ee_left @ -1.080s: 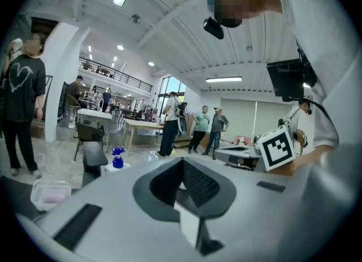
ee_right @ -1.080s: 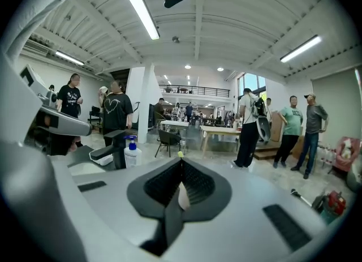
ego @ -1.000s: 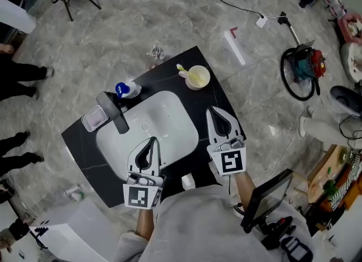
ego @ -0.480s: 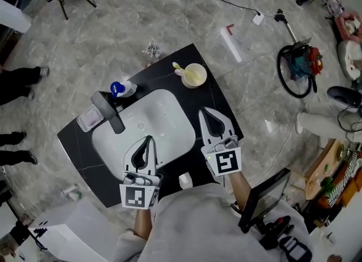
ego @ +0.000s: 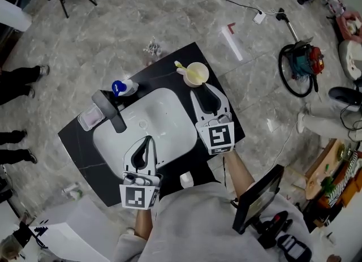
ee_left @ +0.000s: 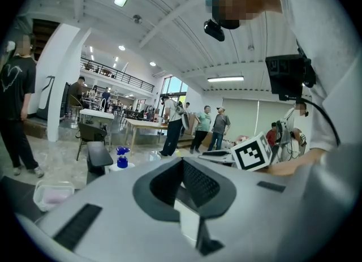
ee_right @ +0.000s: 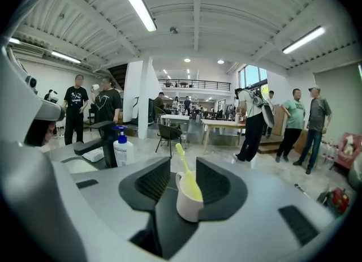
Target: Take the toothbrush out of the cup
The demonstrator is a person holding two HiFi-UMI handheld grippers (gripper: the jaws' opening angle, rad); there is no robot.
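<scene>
1. Grey plastic sits closest to you: your left gripper (ego: 148, 141), low and left of centre in the head view, hangs over the near edge of the white basin (ego: 164, 114). Its jaws are pressed together with nothing between them.
2. Further up, right of centre, your right gripper (ego: 206, 87) points at the cup (ego: 198, 75). Its jaws have just been opening and now stand spread. In the right gripper view the cup (ee_right: 189, 201) shows in the gap between them, but the pads press on nothing.
3. The cup stands on the black counter (ego: 164, 74), at the upper right corner of the basin. The yellow-green toothbrush (ego: 182, 68) is inside it, leaning toward the upper left, with its top end out past the rim.
4. Judge the toothbrush (ee_right: 186, 173) as light, thin and stiff, with a smooth handle that may swivel or slip in a loose pinch. Take it on the bare handle just above the rim, below the head, and lift along its lean. The cup looks light too, so a sideways drag could tip or slide it.
5. Farthest off, at the upper left of the basin, stand the dark faucet (ego: 110, 111) and the blue-topped soap bottle (ego: 121, 88), well away from your path.
</scene>
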